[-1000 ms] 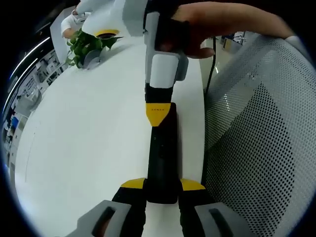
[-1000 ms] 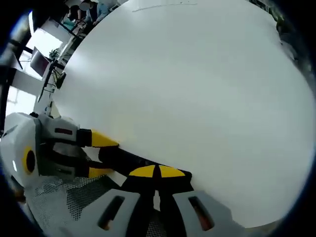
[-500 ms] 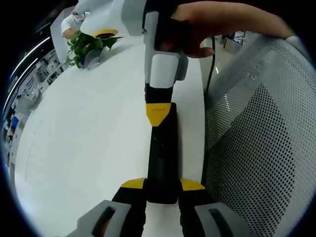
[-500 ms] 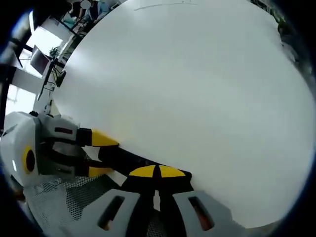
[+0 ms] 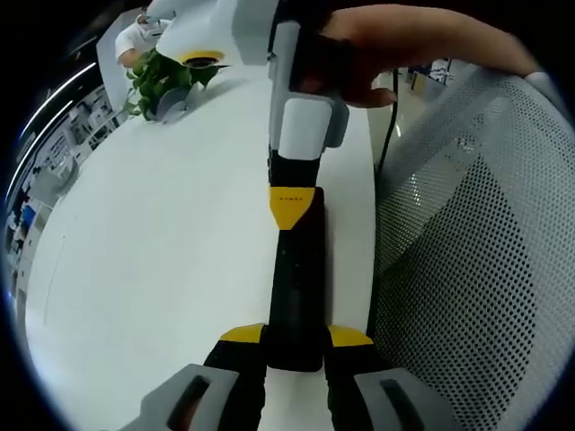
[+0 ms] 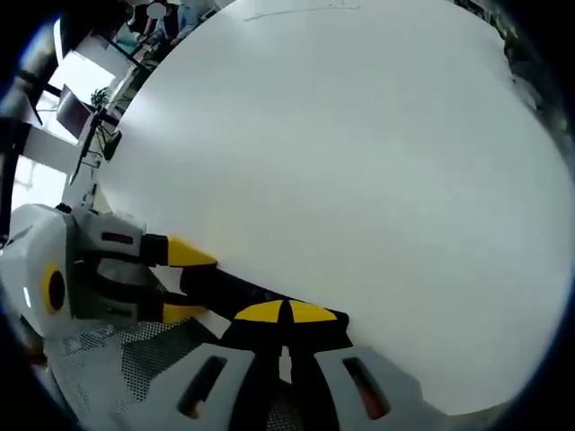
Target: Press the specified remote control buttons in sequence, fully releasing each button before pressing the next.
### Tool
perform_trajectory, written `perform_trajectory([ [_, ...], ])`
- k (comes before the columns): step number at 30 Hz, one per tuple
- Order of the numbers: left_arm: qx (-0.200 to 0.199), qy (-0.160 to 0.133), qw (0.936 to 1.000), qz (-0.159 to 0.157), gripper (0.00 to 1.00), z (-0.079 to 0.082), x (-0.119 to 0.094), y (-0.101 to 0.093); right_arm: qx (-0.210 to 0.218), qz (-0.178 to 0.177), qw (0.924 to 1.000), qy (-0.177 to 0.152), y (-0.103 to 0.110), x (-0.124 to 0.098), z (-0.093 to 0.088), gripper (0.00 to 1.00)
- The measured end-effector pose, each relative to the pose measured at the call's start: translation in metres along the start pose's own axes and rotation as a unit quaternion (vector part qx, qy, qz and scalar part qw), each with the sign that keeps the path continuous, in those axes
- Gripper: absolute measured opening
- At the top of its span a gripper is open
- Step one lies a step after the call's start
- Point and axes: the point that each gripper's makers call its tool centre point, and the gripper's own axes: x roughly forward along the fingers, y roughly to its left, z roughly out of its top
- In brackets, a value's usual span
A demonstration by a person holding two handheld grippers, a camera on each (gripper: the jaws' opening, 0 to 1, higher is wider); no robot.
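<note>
A long black remote control (image 5: 295, 278) lies lengthwise over the white table (image 5: 153, 251). My left gripper (image 5: 296, 336) is shut on its near end, one yellow-tipped jaw on each side. My right gripper (image 5: 295, 205) comes down from above, held by a hand, with its yellow tips together on the remote's far end. In the right gripper view, my right gripper (image 6: 287, 312) is shut with nothing between the jaws, resting on the remote (image 6: 225, 287). The left gripper (image 6: 184, 283) clamps the remote from the left.
A grey mesh chair back (image 5: 467, 269) stands close along the table's right edge, and also shows as mesh (image 6: 108, 377) in the right gripper view. A potted green plant (image 5: 162, 79) sits at the table's far end. A black cable (image 5: 386, 135) hangs by the edge.
Only a small shift of the left gripper view. Both grippers and the remote keep their places.
</note>
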Motion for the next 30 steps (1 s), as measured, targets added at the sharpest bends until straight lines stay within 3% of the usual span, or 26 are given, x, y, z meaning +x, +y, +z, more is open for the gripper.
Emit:
perform_trajectory([
  [16, -0.001, -0.004, 1.0000, 0.003, 0.24, 0.000, 0.000, 0.000, 0.017, 0.031, 0.9989, 0.032, 0.013, -0.003, -0.012, 0.00],
  [25, -0.002, -0.004, 1.0000, 0.004, 0.25, 0.000, 0.000, -0.001, 0.012, 0.027, 0.9989, 0.036, 0.013, -0.001, -0.014, 0.00],
  [30, -0.002, -0.003, 1.0000, 0.004, 0.25, 0.001, 0.000, -0.001, -0.018, 0.012, 0.9990, 0.040, 0.015, 0.001, -0.017, 0.00],
])
